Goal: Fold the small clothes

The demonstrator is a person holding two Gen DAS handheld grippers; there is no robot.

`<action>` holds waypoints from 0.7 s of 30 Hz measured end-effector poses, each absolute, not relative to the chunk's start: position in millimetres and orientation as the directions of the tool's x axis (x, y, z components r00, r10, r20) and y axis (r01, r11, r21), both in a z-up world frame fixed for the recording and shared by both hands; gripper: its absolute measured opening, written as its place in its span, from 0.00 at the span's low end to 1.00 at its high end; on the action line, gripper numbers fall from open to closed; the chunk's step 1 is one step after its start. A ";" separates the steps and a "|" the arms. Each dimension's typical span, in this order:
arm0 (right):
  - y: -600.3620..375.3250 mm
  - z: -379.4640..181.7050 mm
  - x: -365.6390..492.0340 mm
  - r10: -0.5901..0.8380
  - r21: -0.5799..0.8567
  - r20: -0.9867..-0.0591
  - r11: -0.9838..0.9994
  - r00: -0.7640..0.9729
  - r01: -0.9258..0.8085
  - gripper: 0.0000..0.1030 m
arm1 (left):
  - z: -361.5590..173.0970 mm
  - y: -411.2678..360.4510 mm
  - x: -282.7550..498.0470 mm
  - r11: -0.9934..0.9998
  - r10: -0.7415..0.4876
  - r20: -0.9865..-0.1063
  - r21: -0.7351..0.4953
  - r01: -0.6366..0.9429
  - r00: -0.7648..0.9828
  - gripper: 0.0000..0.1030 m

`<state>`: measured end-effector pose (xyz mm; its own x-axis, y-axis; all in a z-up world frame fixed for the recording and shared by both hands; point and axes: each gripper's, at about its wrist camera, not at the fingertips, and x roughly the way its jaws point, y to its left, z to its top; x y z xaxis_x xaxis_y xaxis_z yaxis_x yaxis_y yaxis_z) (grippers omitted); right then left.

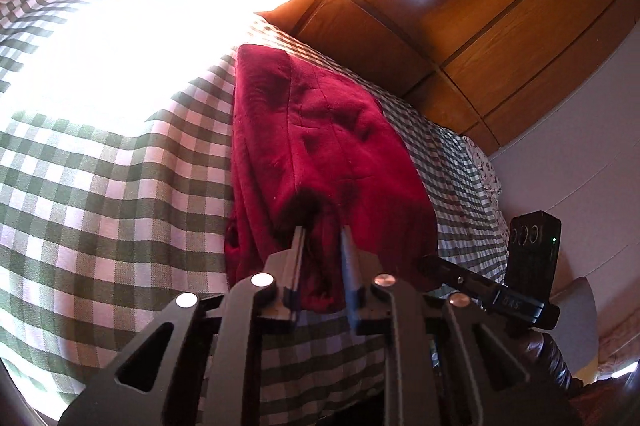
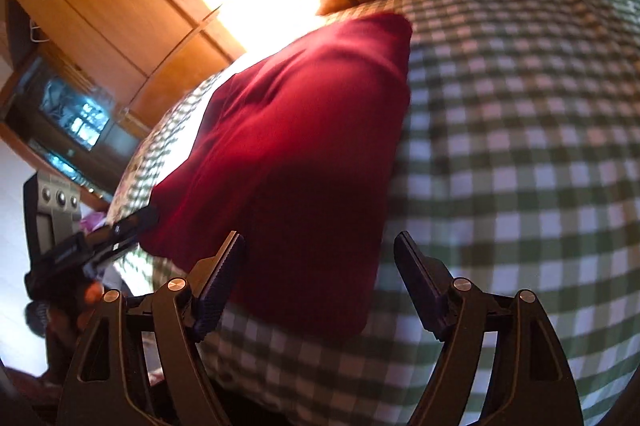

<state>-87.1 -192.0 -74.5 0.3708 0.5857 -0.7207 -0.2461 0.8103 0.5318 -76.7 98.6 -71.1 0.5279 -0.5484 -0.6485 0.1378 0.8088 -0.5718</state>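
A dark red cloth (image 1: 320, 145) lies folded on a bed with a green and white check cover (image 1: 120, 185). From the left wrist view the cloth is a long thick bundle that runs away from the camera, with several layers showing along its left side. Its near end is bunched and lifted a little.

The left gripper (image 1: 322, 232) is clamped on this near end. Its 2 fingers (image 1: 298, 254) go into the red fabric, and a fold of the cloth hangs down between them, so the jaws are closed on the cloth. The fingertips are partly hidden in the fabric.

The right gripper (image 2: 320, 246) is spread wide and holds nothing. Its left finger (image 2: 224, 266) is over the near edge of the cloth (image 2: 300, 145), and its right finger (image 2: 416, 270) is over the bare cover (image 2: 520, 145), just beside the cloth. Whether the left finger touches the fabric I cannot tell, because this view is blurred.

In the right wrist view the left gripper (image 2: 136, 222) shows at the left edge, with its black tip at the cloth corner. In the left wrist view the right gripper (image 1: 500, 290) shows at the lower right, near the cloth.

Behind the bed stands a wooden wardrobe (image 1: 480, 25). A strong patch of sunlight (image 1: 140, 45) falls on the cover and washes out the pattern there.
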 end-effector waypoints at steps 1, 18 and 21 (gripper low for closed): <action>-188.2 -78.0 -89.2 0.585 0.528 -0.727 0.811 0.359 -0.251 0.58 | -71.0 105.8 -72.9 0.819 -0.536 -0.656 -0.556 0.140 0.531 0.06; -166.6 -69.6 -104.4 0.500 0.365 -0.777 0.853 0.383 -0.373 0.47 | -81.4 152.6 -71.6 0.881 -0.386 -0.724 -0.474 -0.005 0.572 0.51; -171.9 -56.9 -101.9 0.485 0.337 -0.770 0.861 0.414 -0.380 0.48 | -72.6 163.3 -56.6 0.882 -0.354 -0.718 -0.470 -0.042 0.599 0.52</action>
